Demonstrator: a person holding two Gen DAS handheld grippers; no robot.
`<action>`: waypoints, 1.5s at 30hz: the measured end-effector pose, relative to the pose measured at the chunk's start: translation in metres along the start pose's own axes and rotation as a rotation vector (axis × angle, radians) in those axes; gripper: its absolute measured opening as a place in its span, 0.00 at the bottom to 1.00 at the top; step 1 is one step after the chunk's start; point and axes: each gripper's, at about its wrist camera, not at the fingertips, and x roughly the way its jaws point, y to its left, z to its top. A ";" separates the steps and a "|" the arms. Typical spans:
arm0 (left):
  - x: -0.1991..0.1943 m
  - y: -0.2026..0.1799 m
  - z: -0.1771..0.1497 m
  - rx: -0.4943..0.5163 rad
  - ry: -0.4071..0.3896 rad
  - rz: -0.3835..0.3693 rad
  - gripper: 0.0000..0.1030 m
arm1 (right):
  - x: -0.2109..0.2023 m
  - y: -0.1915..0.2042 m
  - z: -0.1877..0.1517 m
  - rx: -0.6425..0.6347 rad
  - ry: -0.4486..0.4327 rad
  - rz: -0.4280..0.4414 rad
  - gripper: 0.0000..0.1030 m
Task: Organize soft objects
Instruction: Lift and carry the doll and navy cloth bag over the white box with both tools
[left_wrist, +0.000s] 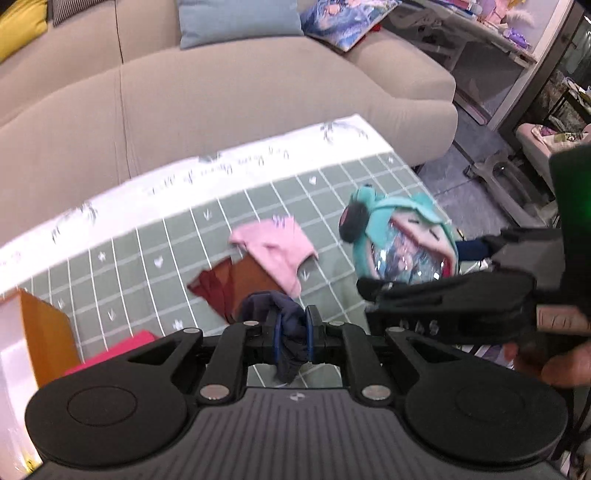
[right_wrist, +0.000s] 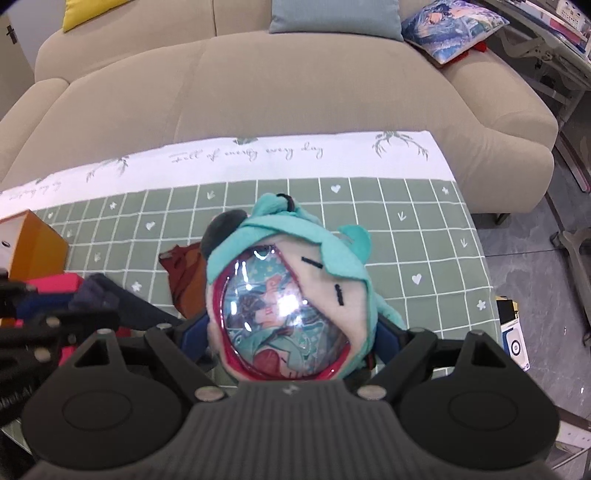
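My left gripper (left_wrist: 291, 338) is shut on a dark navy cloth (left_wrist: 286, 332) and holds it just above the green checked tablecloth (left_wrist: 147, 243). A pink cloth (left_wrist: 275, 249) and a rust-red cloth (left_wrist: 229, 284) lie on the table ahead of it. My right gripper (right_wrist: 295, 334) is shut on a teal plush toy (right_wrist: 291, 295) with a clear bubble window, its blue pads (right_wrist: 194, 334) pressing both sides. The plush (left_wrist: 402, 240) and the right gripper (left_wrist: 458, 306) also show at the right of the left wrist view.
An orange and white box (left_wrist: 33, 343) and a pink folded item (left_wrist: 122, 350) sit at the table's left. A beige sofa (right_wrist: 295, 85) with cushions stands behind the table. Grey floor and furniture legs (right_wrist: 576, 258) lie to the right.
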 end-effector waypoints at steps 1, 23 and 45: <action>-0.001 -0.001 0.005 0.008 -0.003 -0.003 0.13 | -0.004 0.001 0.003 0.004 -0.004 -0.001 0.83; -0.041 0.140 0.080 -0.125 -0.066 0.061 0.12 | -0.017 0.103 0.132 -0.024 -0.058 0.041 0.83; -0.170 0.318 -0.044 -0.337 -0.074 0.277 0.12 | -0.039 0.398 0.124 -0.397 -0.045 0.283 0.83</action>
